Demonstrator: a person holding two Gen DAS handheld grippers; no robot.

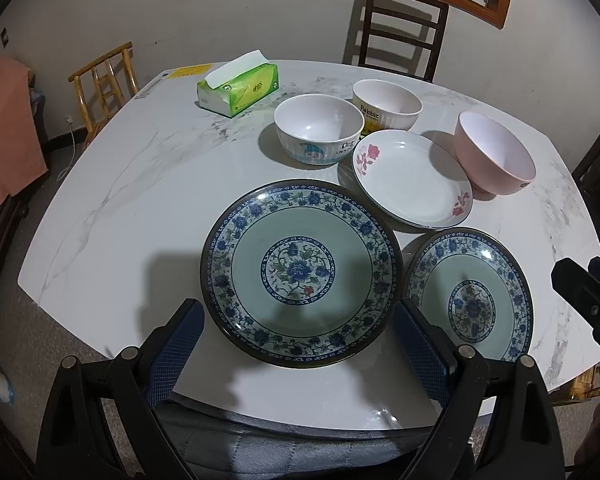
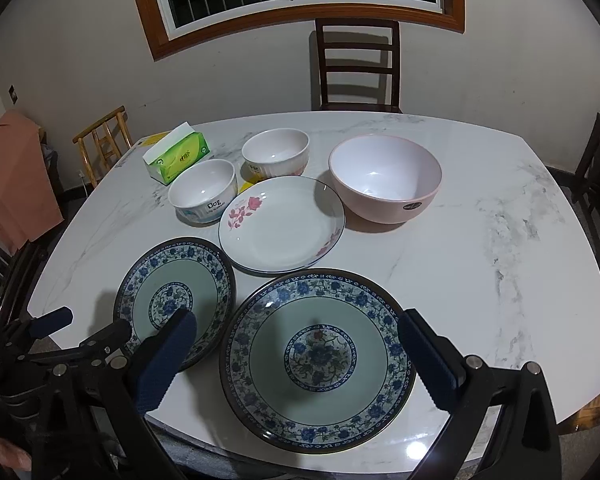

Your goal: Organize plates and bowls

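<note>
Right wrist: tissue box (image 2: 177,157) behind bowls (image 2: 203,191); chair (image 2: 357,65) beyond table (image 2: 500,240).

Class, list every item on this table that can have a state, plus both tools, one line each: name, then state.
Left tool: open, empty.
Right tool: open, empty.
Two blue floral plates: flat, side by side, unstacked.
Rose plate: flat, empty.
Pink bowl: upright, empty.
Dog bowl: upright, empty.
Rabbit bowl: upright, empty.
Tissue pack: open, a tissue sticking out.
</note>
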